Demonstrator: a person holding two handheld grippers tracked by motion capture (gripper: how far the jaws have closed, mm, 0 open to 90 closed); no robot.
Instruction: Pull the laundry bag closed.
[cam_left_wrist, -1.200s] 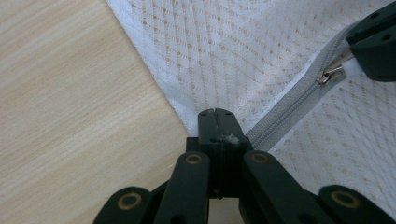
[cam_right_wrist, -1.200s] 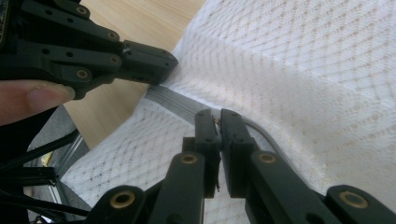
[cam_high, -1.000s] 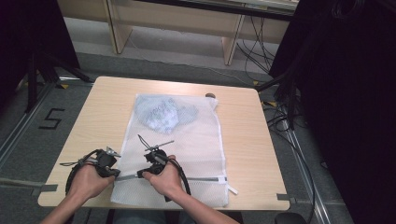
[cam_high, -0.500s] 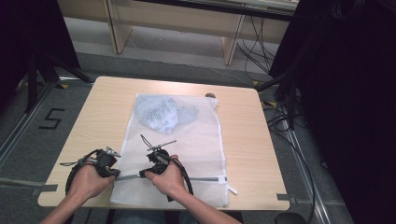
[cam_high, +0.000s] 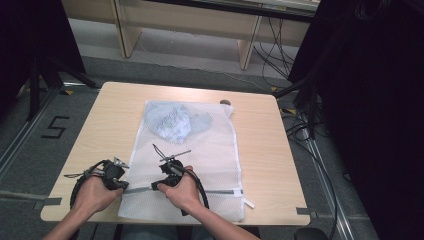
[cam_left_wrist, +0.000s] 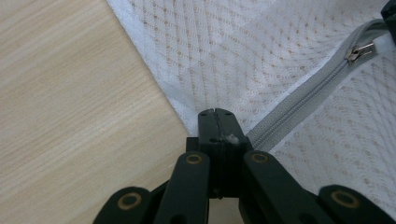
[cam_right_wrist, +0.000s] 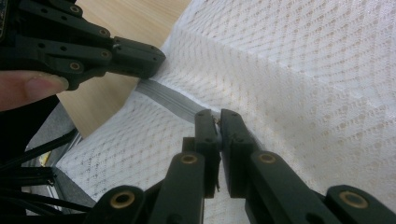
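white mesh laundry bag lying flat on the desk, with a bluish garment bunched up inside at the far end. a grey zipper runs across the near end, with its slider partway along. left gripper sits at the bag's near left edge, jaws pinched together on the mesh right where the zipper starts, see the left gripper view. right gripper is just beside it, further along the zipper, jaws nearly closed and clamped on the zipper pull, see the right gripper view. both low, right against the bag.
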